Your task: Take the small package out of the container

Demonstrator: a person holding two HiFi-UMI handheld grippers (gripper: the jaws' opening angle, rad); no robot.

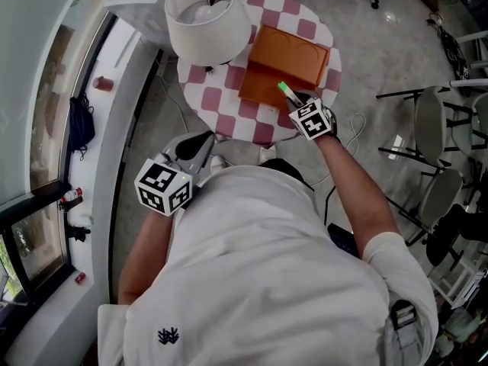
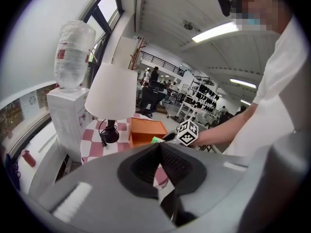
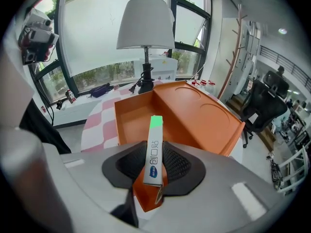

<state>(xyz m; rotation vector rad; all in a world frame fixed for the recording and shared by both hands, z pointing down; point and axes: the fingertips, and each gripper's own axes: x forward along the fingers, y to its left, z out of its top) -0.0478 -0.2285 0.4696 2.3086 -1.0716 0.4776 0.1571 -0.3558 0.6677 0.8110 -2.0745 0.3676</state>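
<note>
Off to the left, the left gripper (image 2: 159, 148) hangs short of the counter (image 1: 229, 120), its fingers pressed together on nothing; the lamp (image 1: 207, 17) stands just beside the orange container (image 1: 293, 56), its shade crowding that side; the right gripper (image 3: 155, 171) has its fingers pinching the small package (image 3: 154, 144) by its lower end, over the open tray's near edge; it looks a slim, light carton, easily crushed, so a gentle hold across its flat faces seems right.

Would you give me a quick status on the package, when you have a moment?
Right gripper shut on package, over open orange box's near edge. Left gripper shut, empty, short of the table. Nothing blocking.
</note>
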